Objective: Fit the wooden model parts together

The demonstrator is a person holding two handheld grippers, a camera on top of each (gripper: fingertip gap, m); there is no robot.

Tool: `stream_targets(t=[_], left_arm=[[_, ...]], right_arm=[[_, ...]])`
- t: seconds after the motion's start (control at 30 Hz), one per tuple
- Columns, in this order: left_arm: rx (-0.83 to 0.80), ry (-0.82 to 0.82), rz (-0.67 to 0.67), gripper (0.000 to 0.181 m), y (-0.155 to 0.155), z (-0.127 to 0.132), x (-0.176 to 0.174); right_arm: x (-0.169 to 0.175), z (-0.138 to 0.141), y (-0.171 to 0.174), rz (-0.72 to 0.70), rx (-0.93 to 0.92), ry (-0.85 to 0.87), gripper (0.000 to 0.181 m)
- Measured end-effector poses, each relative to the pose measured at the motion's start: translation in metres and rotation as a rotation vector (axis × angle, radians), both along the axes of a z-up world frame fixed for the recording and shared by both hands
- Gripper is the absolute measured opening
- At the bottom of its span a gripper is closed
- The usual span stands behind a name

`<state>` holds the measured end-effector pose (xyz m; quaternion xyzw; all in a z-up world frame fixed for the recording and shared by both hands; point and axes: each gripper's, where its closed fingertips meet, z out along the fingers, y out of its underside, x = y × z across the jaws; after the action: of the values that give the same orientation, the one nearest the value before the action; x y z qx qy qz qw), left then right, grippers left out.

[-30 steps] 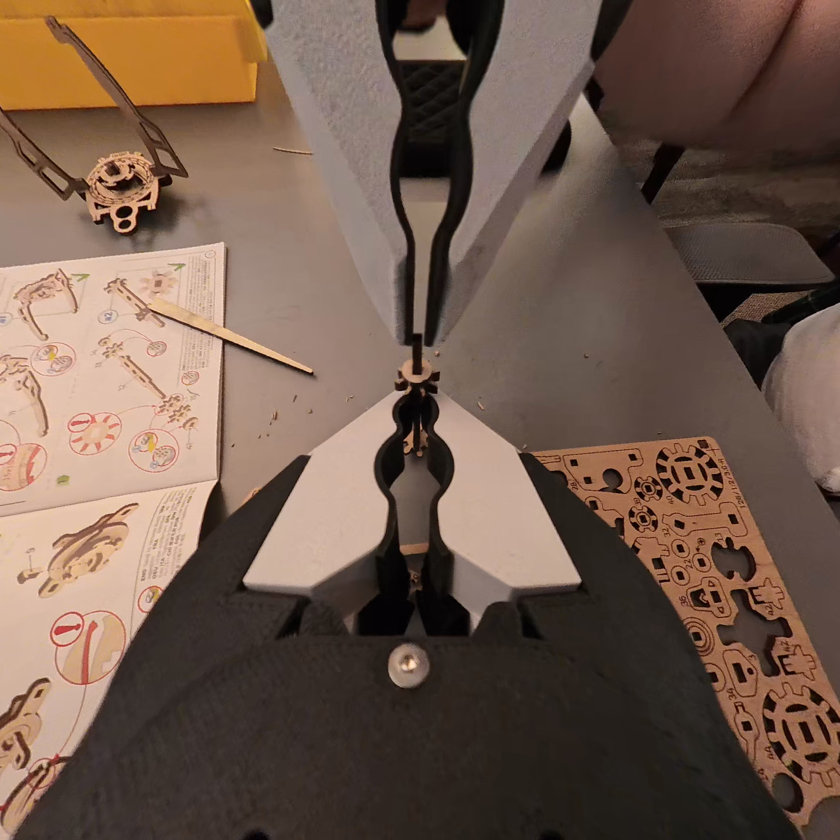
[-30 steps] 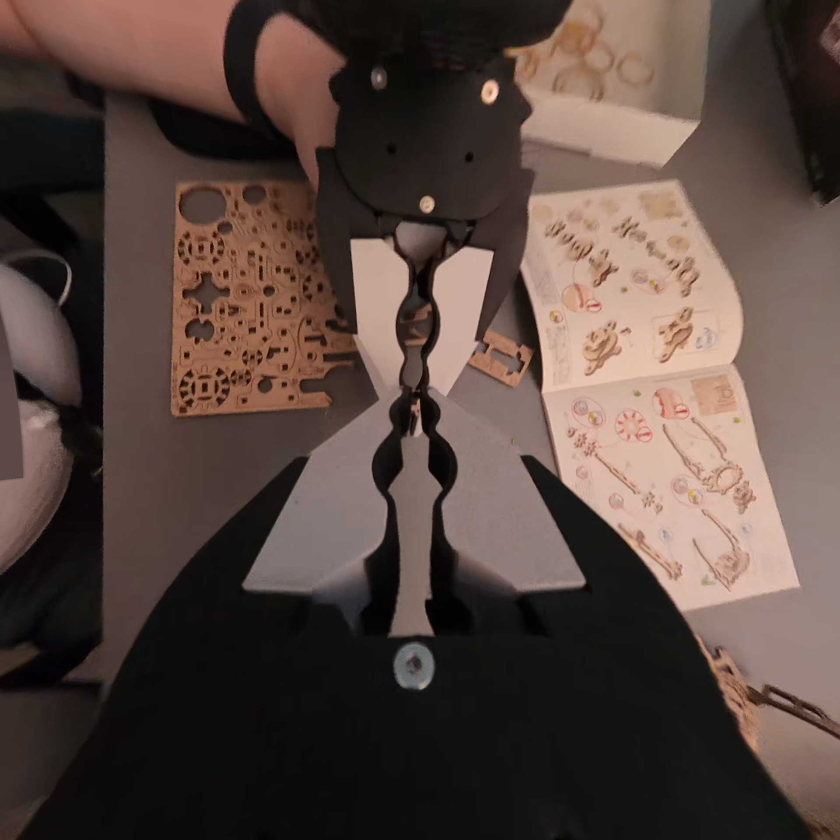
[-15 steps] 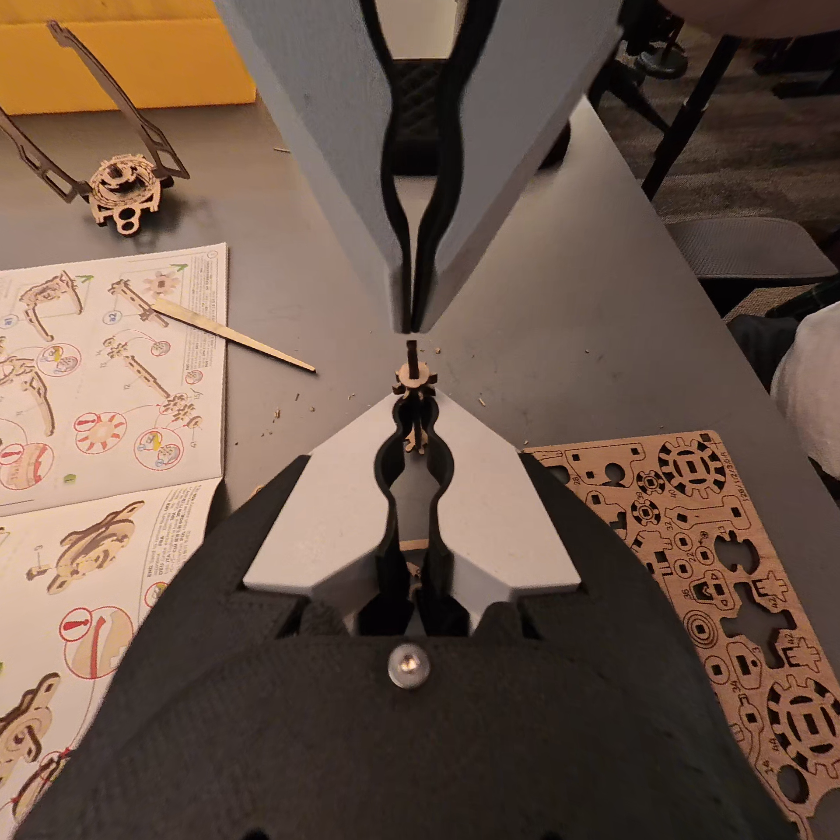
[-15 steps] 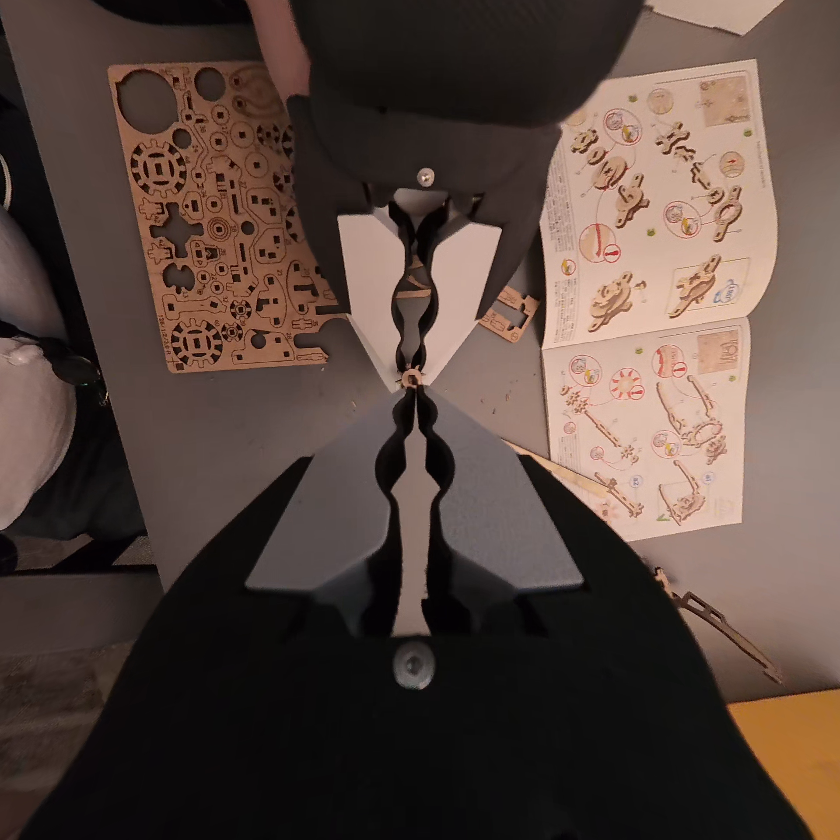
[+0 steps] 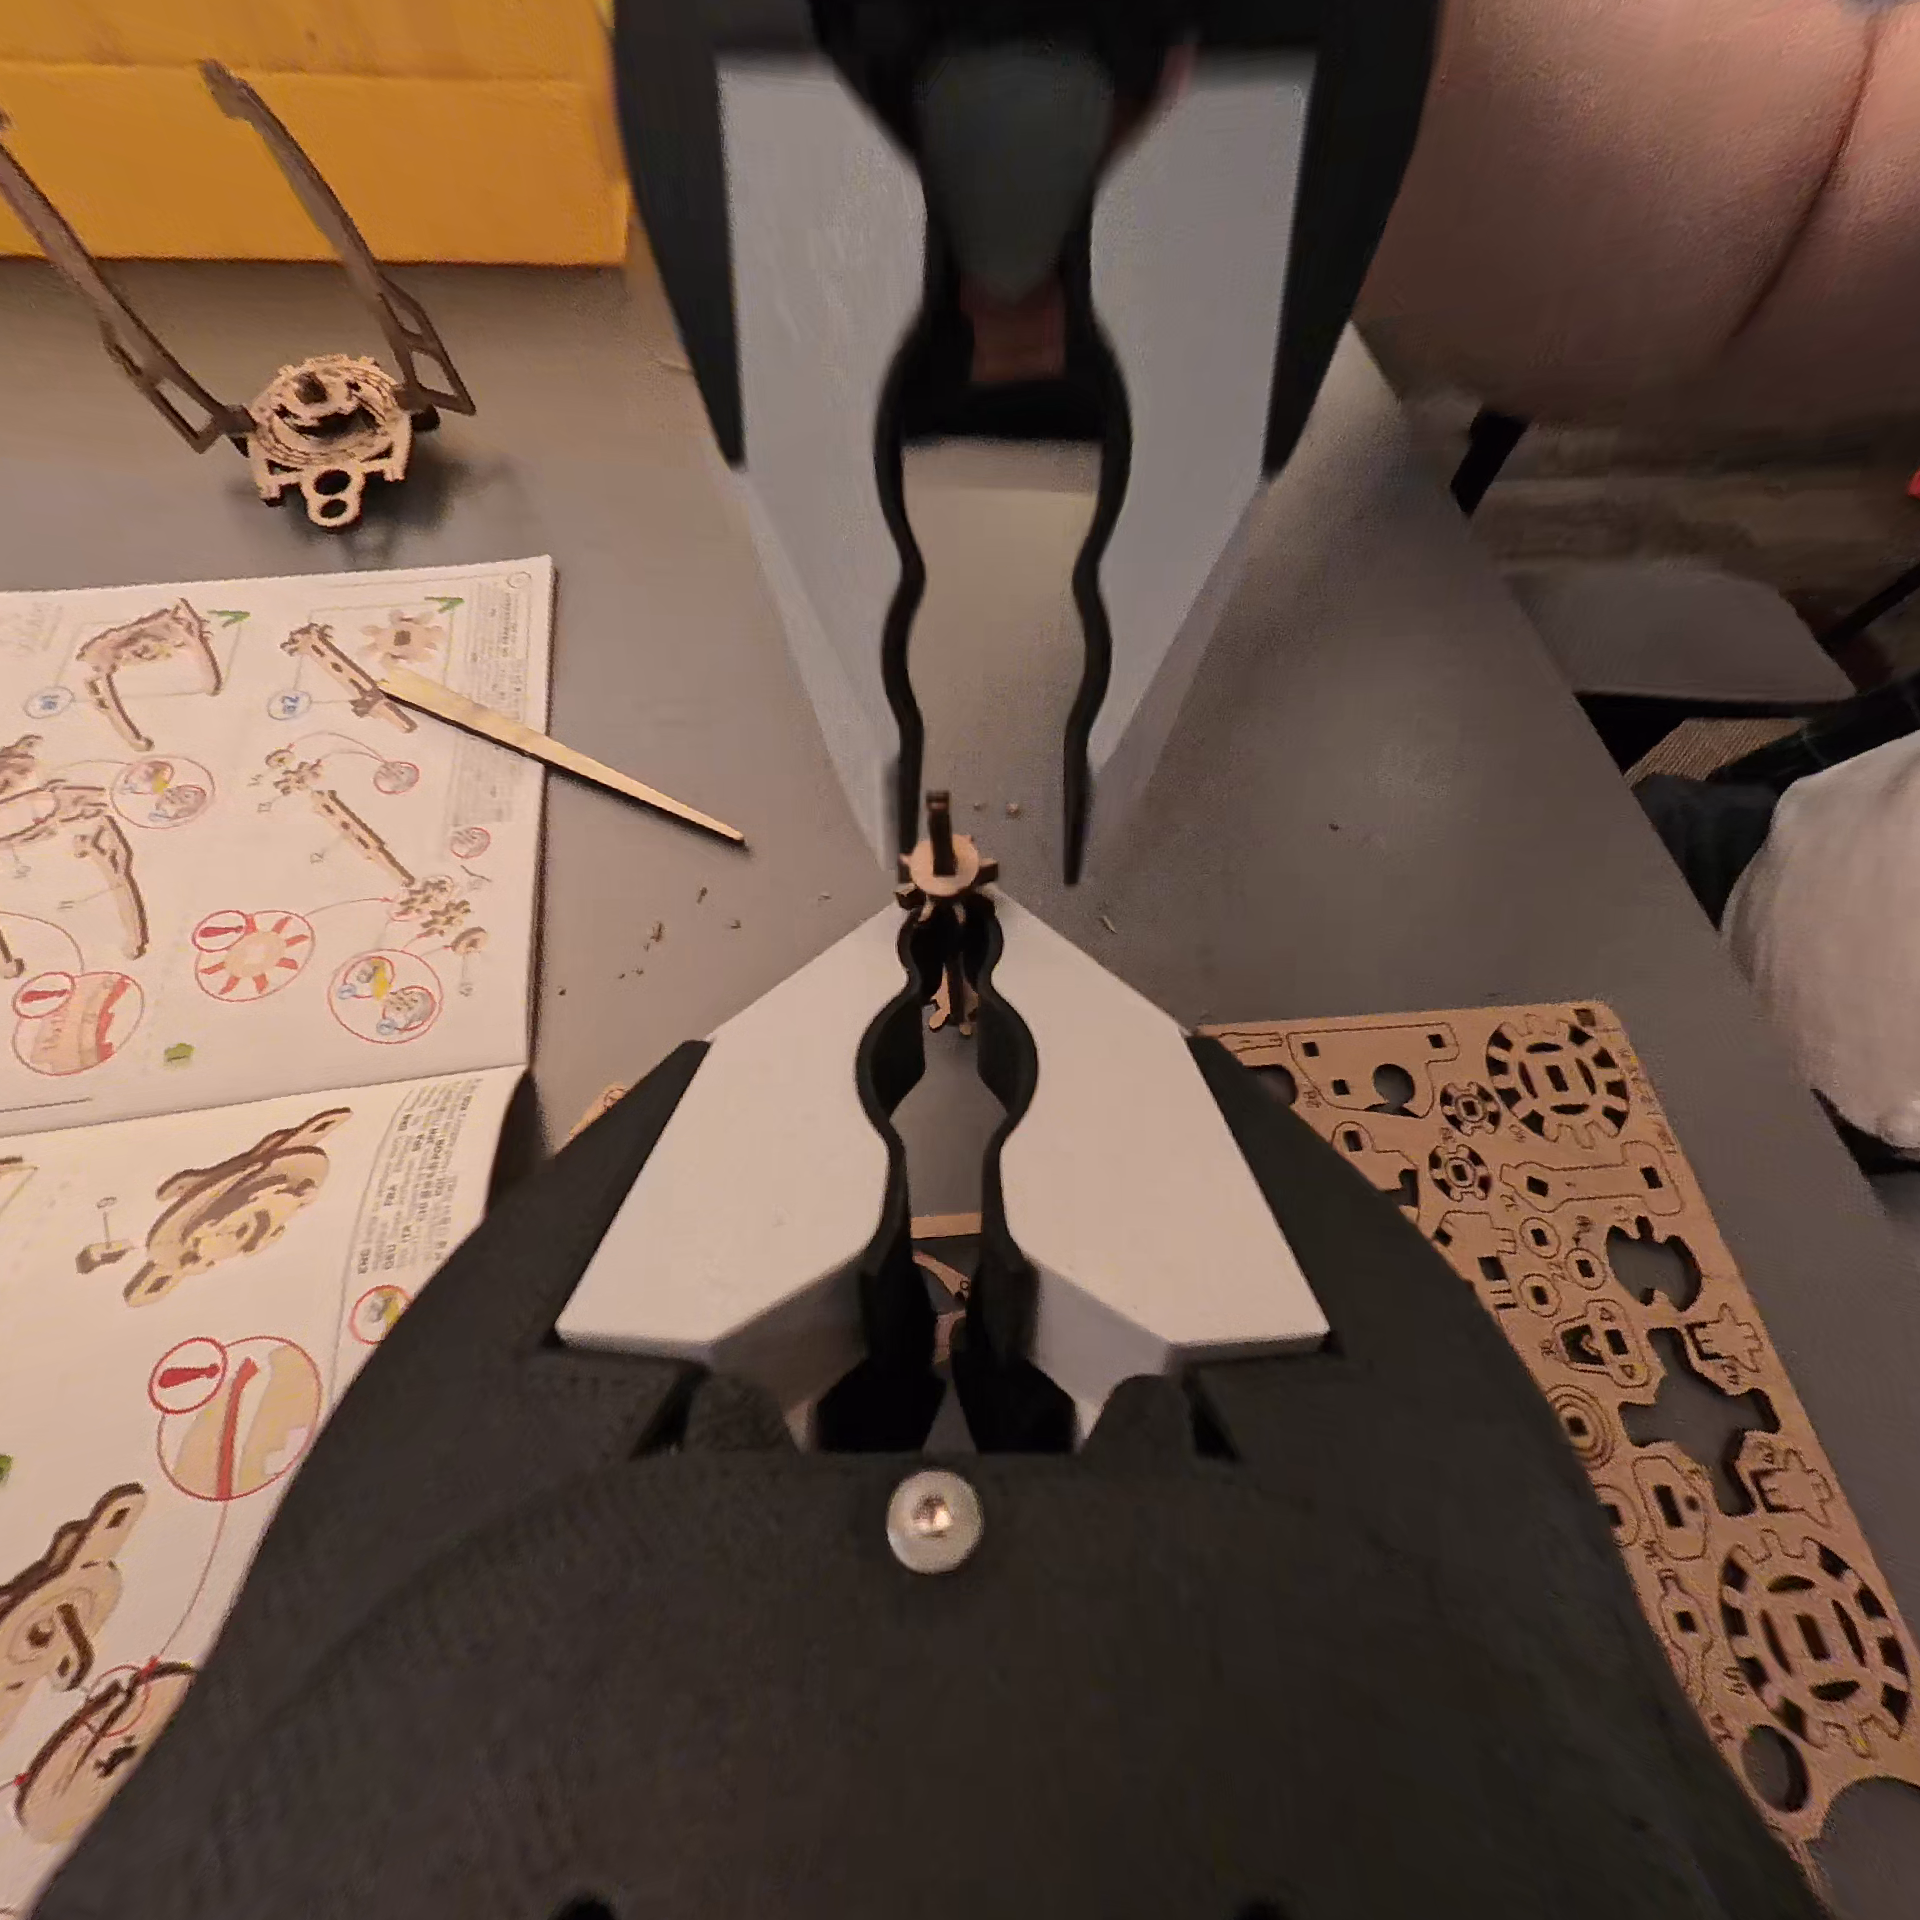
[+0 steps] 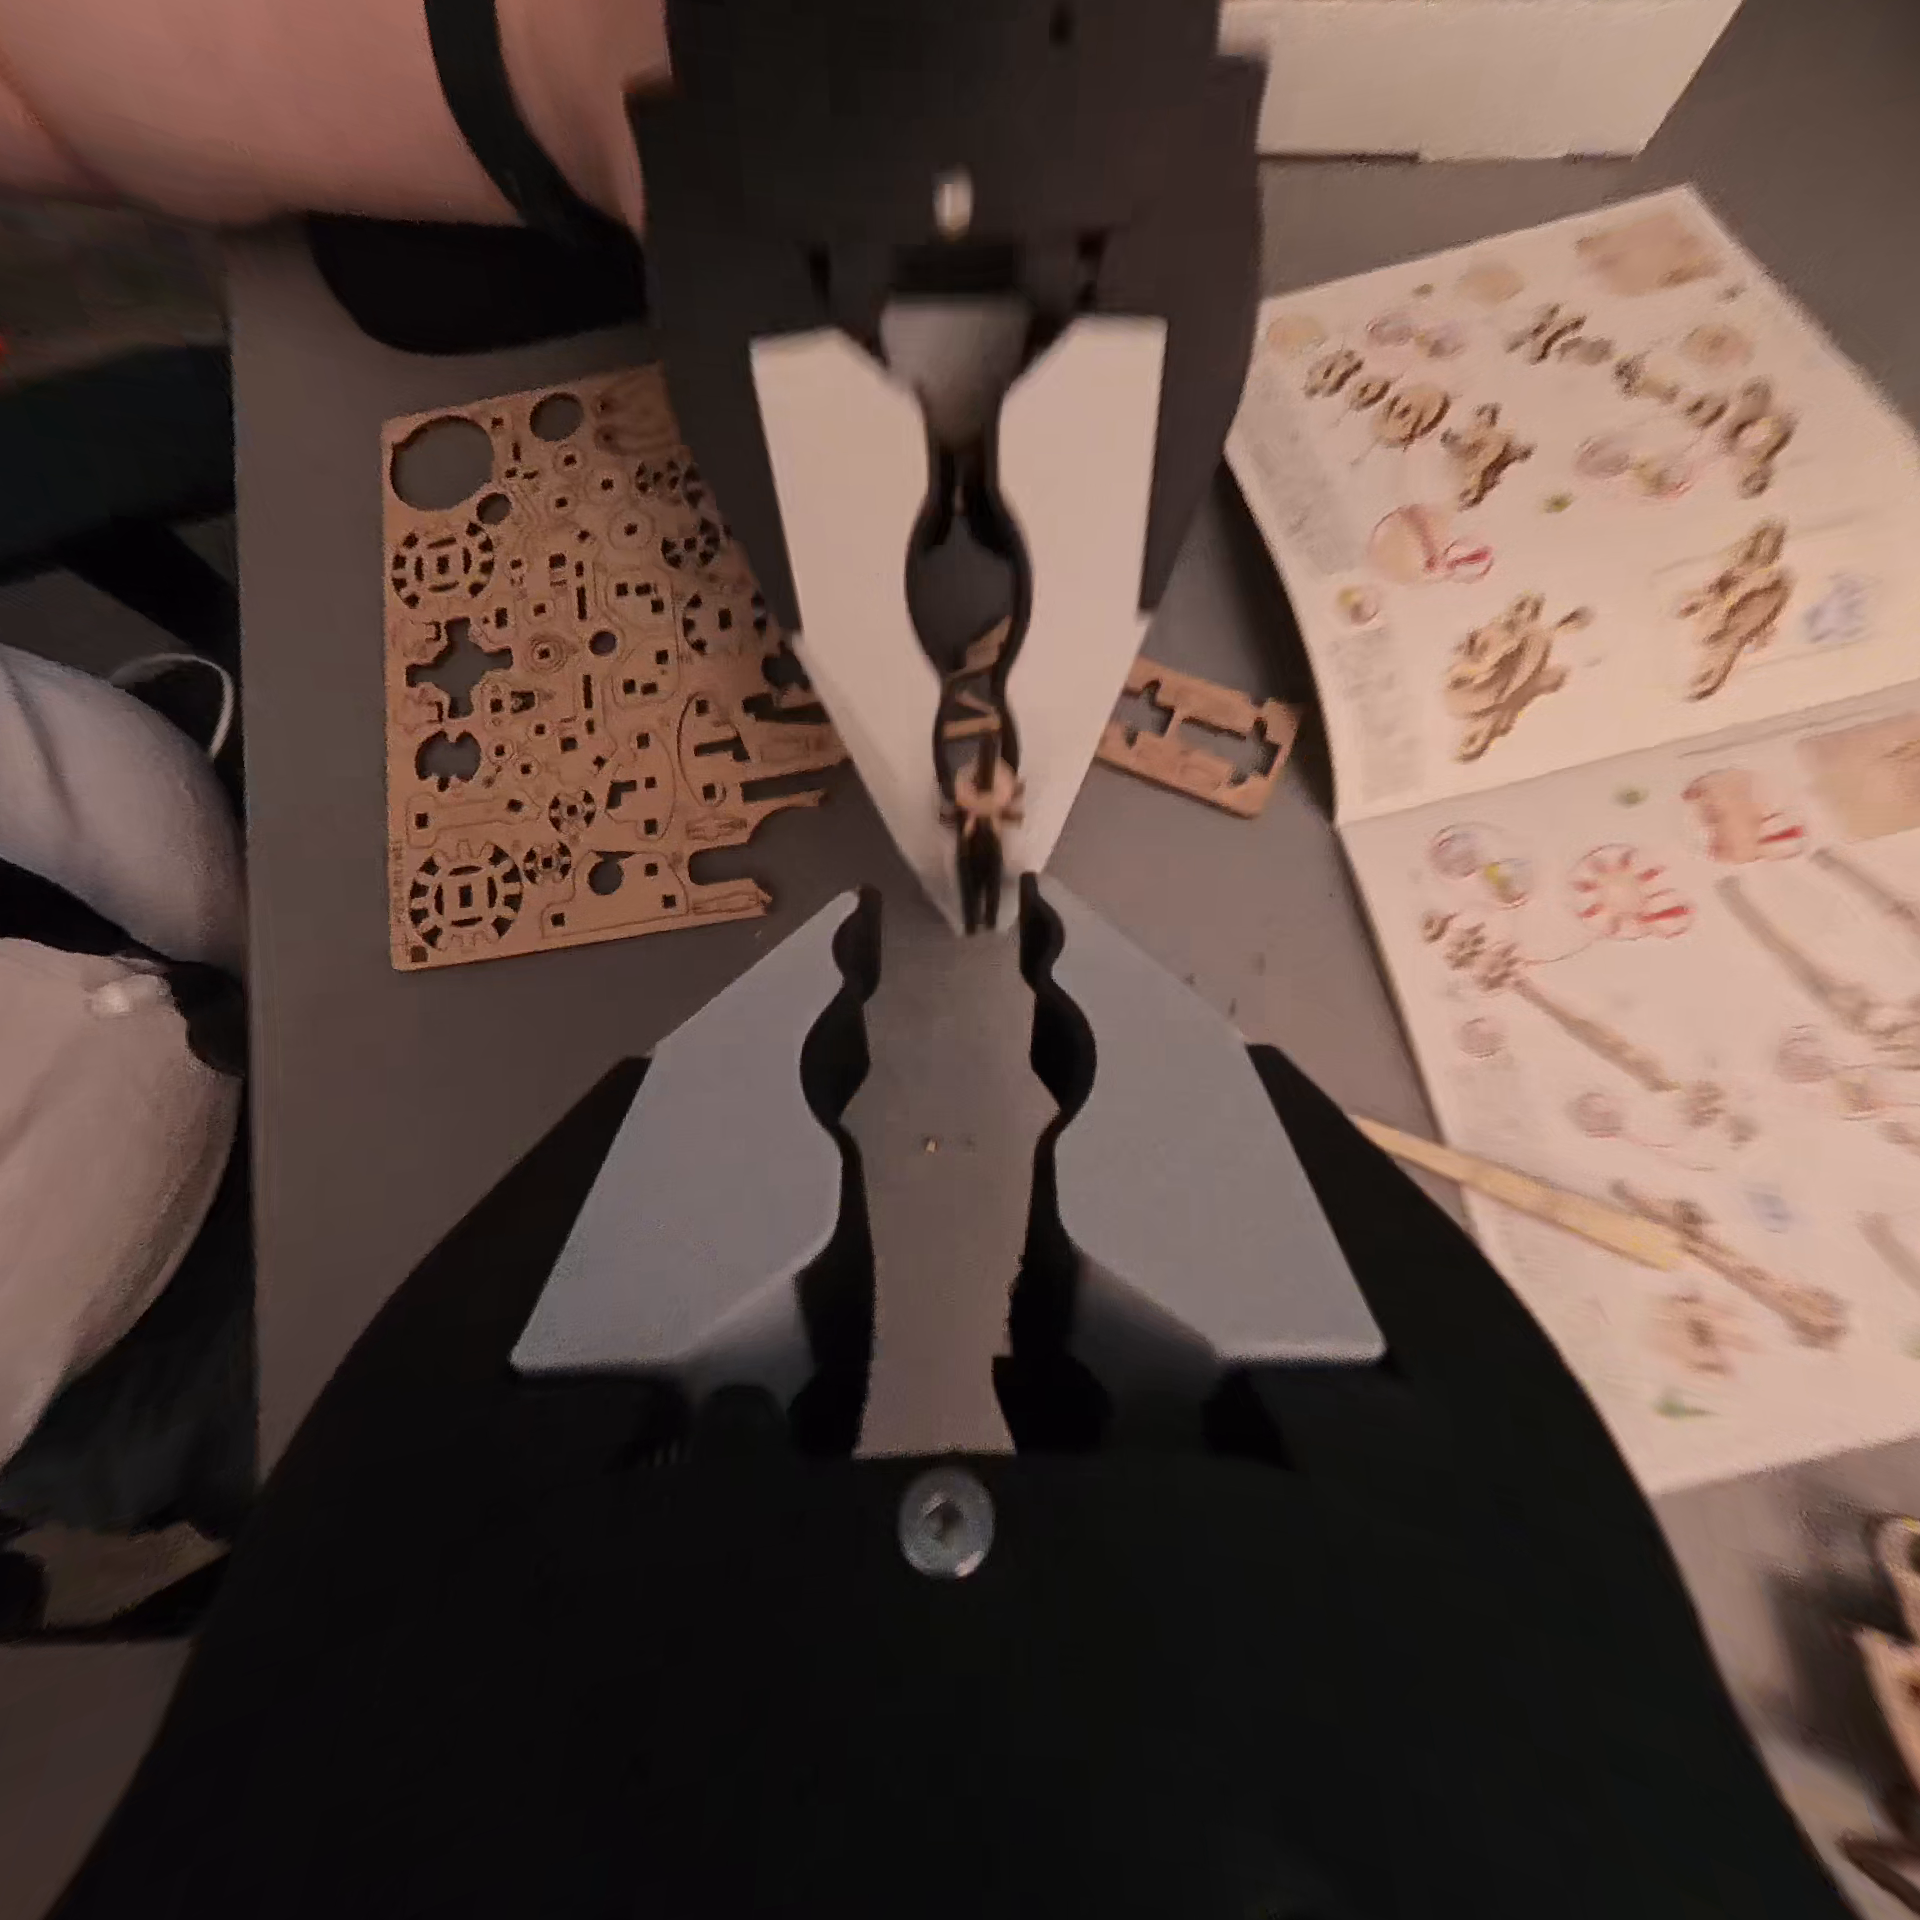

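My left gripper (image 5: 948,920) is shut on a small wooden gear piece (image 5: 940,868) with a dark axle pin sticking out of its front. It holds the piece above the grey table. My right gripper (image 5: 992,842) faces it from the far side, open, with its tips on either side of the pin and not touching it. In the right wrist view my right gripper (image 6: 948,899) is open and empty. The left gripper (image 6: 977,831) comes in from the top, shut on the gear piece (image 6: 982,800).
A punched-out wooden parts sheet (image 5: 1558,1299) lies to the right near the table edge, and an open instruction booklet (image 5: 260,831) to the left. A thin wooden stick (image 5: 561,758) lies across its corner. A part-built model with dark arms (image 5: 322,436) stands before a yellow box (image 5: 312,135). A small wooden frame piece (image 6: 1195,727) lies by the booklet. Less than 4 cm separates the two grippers' tips. Left tips and right tips are each some 11 cm from the thin wooden stick (image 5: 561,758). It is also in sight in the right wrist view (image 6: 1423,1150).
My right gripper was shut at the pin's tip, drew back a little, and has now opened. My left gripper keeps its hold on the gear piece in the same place.
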<state>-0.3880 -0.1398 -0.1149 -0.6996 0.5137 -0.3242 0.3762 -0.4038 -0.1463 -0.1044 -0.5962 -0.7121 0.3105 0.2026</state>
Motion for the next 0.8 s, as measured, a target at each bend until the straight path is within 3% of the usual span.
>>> stream_targets(t=[0.07, 0.17, 0.4, 0.53, 0.67, 0.77, 0.8], left_arm=[[-0.005, -0.028, 0.013, 0.0, 0.002, 0.005, -0.002], [-0.007, -0.057, 0.022, 0.0, 0.004, 0.01, -0.003], [-0.022, -0.096, 0.056, 0.0, 0.009, 0.016, -0.006], [-0.063, -0.13, 0.055, 0.0, 0.009, 0.019, -0.009], [-0.12, -0.137, 0.038, 0.0, 0.007, 0.018, -0.012], [-0.148, -0.096, 0.031, 0.028, 0.005, 0.011, -0.014], [-0.158, -0.093, 0.016, 0.02, 0.002, 0.01, -0.014]], right_arm=[[-0.001, -0.012, 0.004, -0.031, -0.02, 0.082, 0.026], [-0.015, -0.009, 0.007, -0.06, -0.084, 0.231, 0.026], [-0.022, -0.008, 0.008, -0.049, -0.189, 0.328, 0.02], [-0.024, -0.006, 0.006, -0.069, -0.295, 0.331, 0.018], [-0.021, -0.01, 0.005, -0.069, -0.264, 0.303, 0.01], [-0.017, -0.017, 0.011, -0.1, -0.229, 0.27, 0.001], [-0.015, -0.02, 0.011, -0.105, -0.222, 0.252, 0.001]])
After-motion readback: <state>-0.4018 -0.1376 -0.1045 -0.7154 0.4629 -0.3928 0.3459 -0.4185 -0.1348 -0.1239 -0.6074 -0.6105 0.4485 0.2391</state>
